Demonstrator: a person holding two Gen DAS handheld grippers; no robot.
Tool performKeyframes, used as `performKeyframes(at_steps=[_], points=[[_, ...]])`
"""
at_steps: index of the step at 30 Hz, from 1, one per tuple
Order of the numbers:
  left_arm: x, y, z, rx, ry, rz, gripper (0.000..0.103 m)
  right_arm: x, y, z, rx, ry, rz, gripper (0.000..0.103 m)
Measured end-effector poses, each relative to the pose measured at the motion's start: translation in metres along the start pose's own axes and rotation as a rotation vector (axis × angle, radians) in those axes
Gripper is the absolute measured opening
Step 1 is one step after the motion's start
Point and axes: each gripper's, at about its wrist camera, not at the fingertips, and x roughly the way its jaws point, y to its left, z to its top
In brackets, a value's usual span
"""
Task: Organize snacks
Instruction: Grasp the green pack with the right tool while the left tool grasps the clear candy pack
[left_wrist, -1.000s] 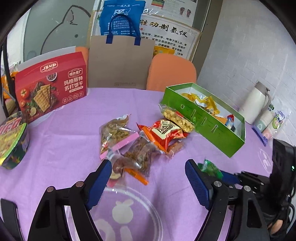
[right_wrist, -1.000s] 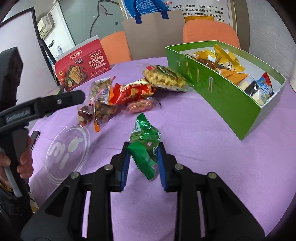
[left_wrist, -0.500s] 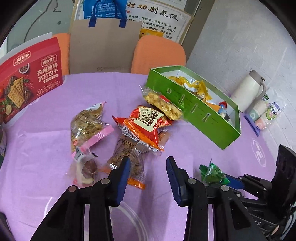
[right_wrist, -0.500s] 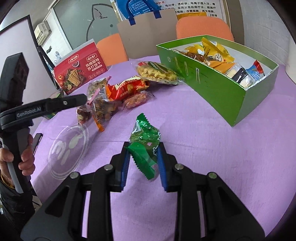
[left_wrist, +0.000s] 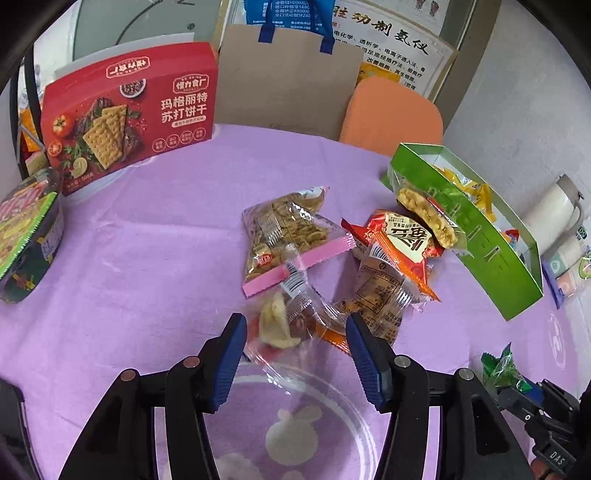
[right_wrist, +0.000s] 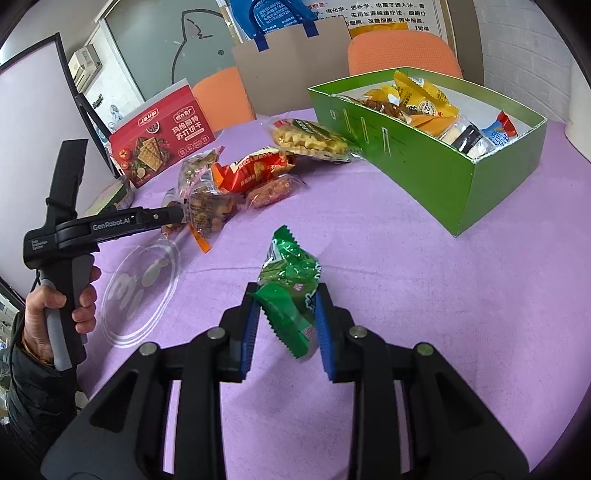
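My right gripper (right_wrist: 285, 325) is shut on a green snack packet (right_wrist: 291, 280) and holds it above the purple table; the packet also shows in the left wrist view (left_wrist: 500, 367). My left gripper (left_wrist: 295, 347) is open, its jaws on either side of a clear packet with a pale snack (left_wrist: 284, 325) at the near edge of a pile of snack bags (left_wrist: 369, 254). A green box (right_wrist: 424, 147) partly filled with snacks stands to the right of the pile. A yellow puffed snack bag (right_wrist: 310, 142) leans on its wall.
A red cracker box (left_wrist: 125, 110) stands at the back left, a round tin (left_wrist: 26, 236) at the far left. A clear plastic lid (left_wrist: 295, 424) lies under my left gripper. A white thermos (left_wrist: 554, 210) and cups stand right of the green box. Orange chairs and a paper bag stand behind the table.
My left gripper has opened wider and moved forward around the clear packet at the pile's near edge. My right gripper still holds the green packet, with the green box slightly further left in its view.
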Motion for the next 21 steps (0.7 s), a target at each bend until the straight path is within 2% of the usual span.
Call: performKeyframes(at_steps=[1,2,3,4,6,12,16,17,18,20,21], points=[[0.003,0.0,-0.001,0.0,0.004,-0.004,0.055,-0.001,-0.001,0.0,0.001,0.0,-0.002,0.031],[0.003,0.001,-0.002,-0.002,0.001,-0.011,0.049,-0.001,-0.001,0.0,0.003,0.0,-0.004,0.031],[0.003,0.002,-0.003,-0.004,0.005,-0.027,0.037,-0.002,-0.001,0.0,0.006,0.0,-0.005,0.031],[0.001,0.002,-0.004,-0.003,0.005,-0.034,0.037,-0.002,-0.001,-0.001,0.008,-0.001,-0.004,0.031],[-0.003,0.002,-0.006,0.004,0.01,-0.041,0.029,-0.004,-0.001,-0.001,0.009,-0.005,0.0,0.031],[-0.021,-0.004,-0.031,-0.005,0.012,-0.098,0.029,-0.004,0.002,-0.004,0.003,0.003,0.002,0.031],[-0.042,-0.004,-0.045,-0.029,-0.012,-0.114,0.044,-0.002,0.0,-0.005,0.011,0.01,-0.003,0.031],[-0.047,-0.003,-0.044,-0.036,-0.027,-0.117,0.054,-0.002,0.0,-0.005,0.014,0.013,-0.005,0.032],[-0.05,-0.003,-0.042,-0.039,-0.041,-0.108,0.066,-0.001,0.0,-0.006,0.015,0.015,-0.005,0.032],[-0.05,-0.001,-0.032,-0.04,-0.063,-0.048,0.076,-0.002,0.0,-0.007,0.012,0.014,-0.002,0.032],[-0.047,-0.001,-0.028,-0.042,-0.061,-0.034,0.076,-0.002,0.0,-0.008,0.013,0.015,-0.004,0.032]])
